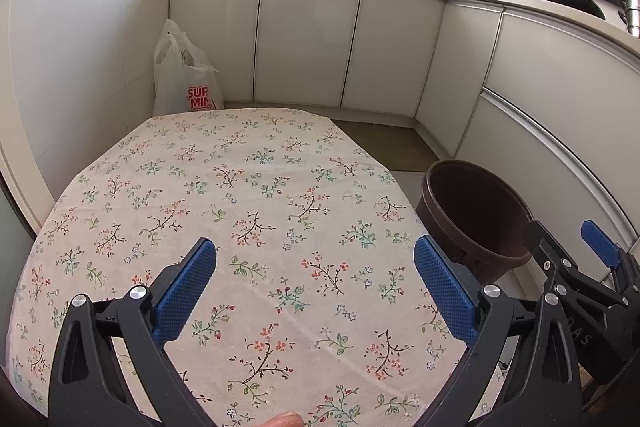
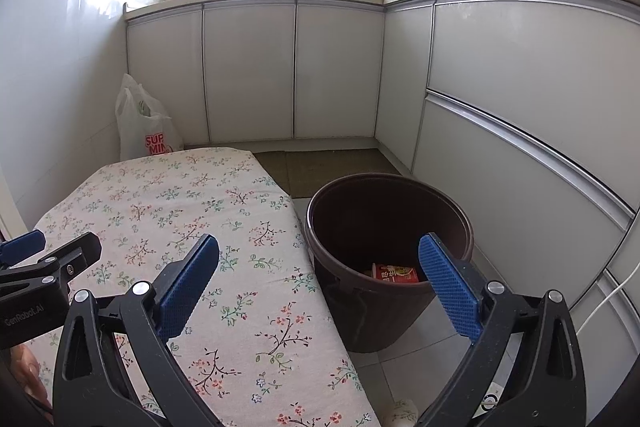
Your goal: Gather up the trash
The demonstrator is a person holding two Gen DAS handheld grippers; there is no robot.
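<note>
A dark brown bin [image 2: 384,263] stands on the floor right of the table; a red and white carton [image 2: 396,273] lies inside it. The bin also shows in the left wrist view [image 1: 476,219]. My left gripper [image 1: 314,287] is open and empty above the floral tablecloth [image 1: 240,195]. My right gripper [image 2: 318,279] is open and empty, over the table's right edge and the bin's near rim. The right gripper also shows at the right of the left wrist view [image 1: 568,251]. The left gripper shows at the left of the right wrist view [image 2: 52,251].
A white plastic shopping bag [image 2: 144,131] stands on the floor beyond the table by the wall. White kitchen cabinets [image 2: 296,67] run along the back and right. A white cable [image 2: 612,295] hangs at right. A crumpled white item [image 2: 402,413] lies on the floor tiles near the table.
</note>
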